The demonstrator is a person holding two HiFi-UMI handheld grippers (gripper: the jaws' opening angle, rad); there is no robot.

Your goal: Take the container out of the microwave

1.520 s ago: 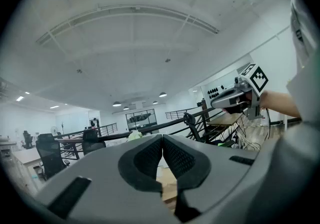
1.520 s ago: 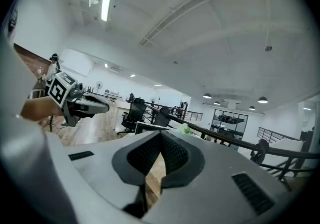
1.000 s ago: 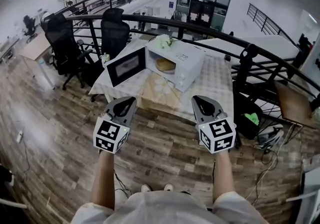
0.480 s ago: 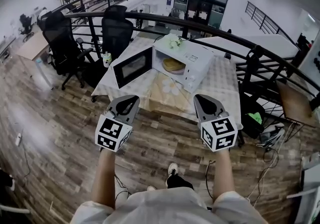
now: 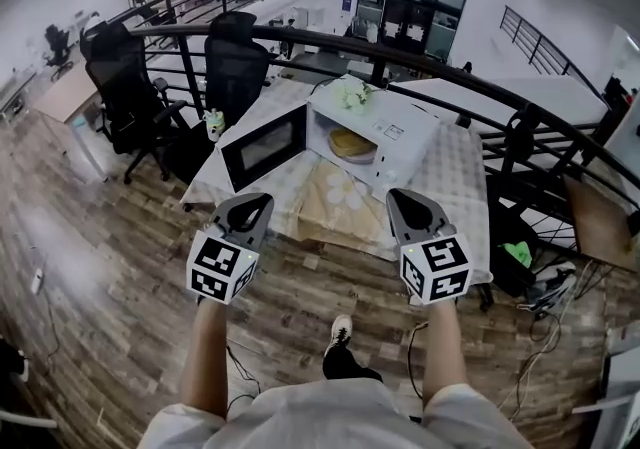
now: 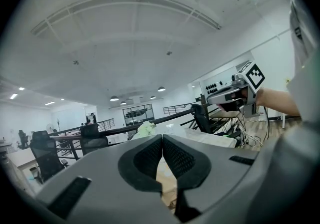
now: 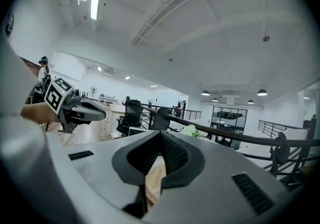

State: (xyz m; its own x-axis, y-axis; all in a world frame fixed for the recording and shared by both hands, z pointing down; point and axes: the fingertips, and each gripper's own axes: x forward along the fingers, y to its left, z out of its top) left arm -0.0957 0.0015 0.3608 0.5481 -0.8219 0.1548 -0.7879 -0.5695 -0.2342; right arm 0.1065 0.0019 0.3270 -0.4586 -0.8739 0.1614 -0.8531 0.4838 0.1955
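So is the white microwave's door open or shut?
Open: the dark-windowed door juts out left of the white microwave, exposing the round tan container inside.

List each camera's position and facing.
Head view: on the person's head, facing steeply down at the open microwave with the container; forearms, left claw and right claw show.
Left gripper view: on the left claw, facing along its shut jaws; right claw shows at right.
Right gripper view: on the right claw, along its shut jaws; left claw at left.
Both gripper views share the railing.
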